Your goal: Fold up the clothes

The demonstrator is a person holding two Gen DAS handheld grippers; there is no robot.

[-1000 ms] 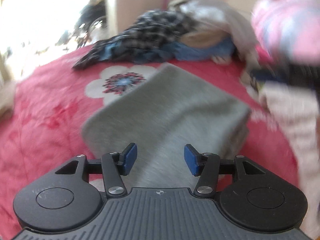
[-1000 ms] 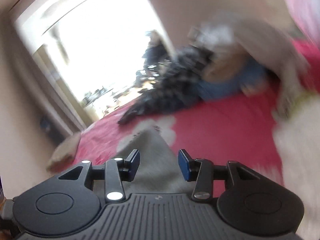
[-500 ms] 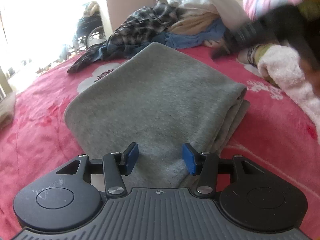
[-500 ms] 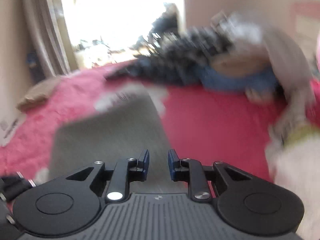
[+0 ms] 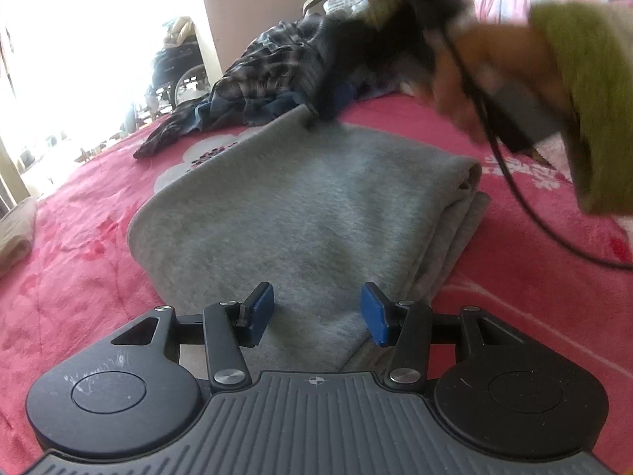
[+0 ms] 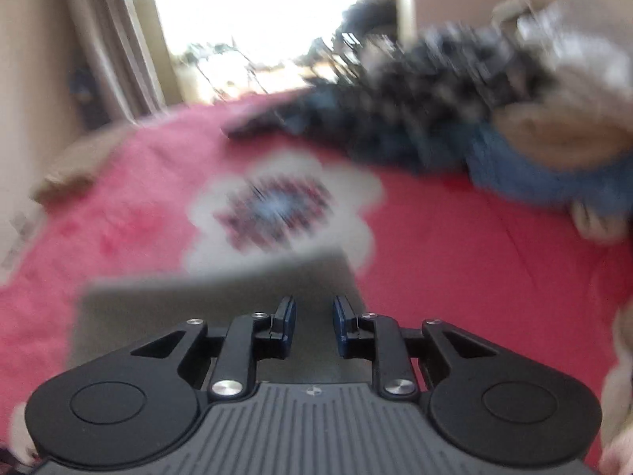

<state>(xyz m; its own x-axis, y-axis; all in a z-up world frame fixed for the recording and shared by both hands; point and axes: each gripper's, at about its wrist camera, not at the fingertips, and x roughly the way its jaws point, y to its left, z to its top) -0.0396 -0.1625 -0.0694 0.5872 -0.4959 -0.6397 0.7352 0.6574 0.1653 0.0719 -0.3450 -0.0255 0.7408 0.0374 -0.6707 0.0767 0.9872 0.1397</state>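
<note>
Soft grey fleece garment (image 5: 300, 206), folded in layers.
Ahead of our wide-open, empty left gripper (image 5: 318, 312); right gripper (image 6: 314, 324) narrowly parted, empty; we'd pinch its limp stacked edge.

Red bed cover (image 5: 71, 237) lies bare to the left of the folded grey cloth (image 5: 300, 206), and also on its right side. A heap of clothes (image 5: 273, 75) blocks the far edge. The right tool (image 5: 399, 39) and its hanging cable (image 5: 526, 206) cross above the cloth's far right corner.
</note>
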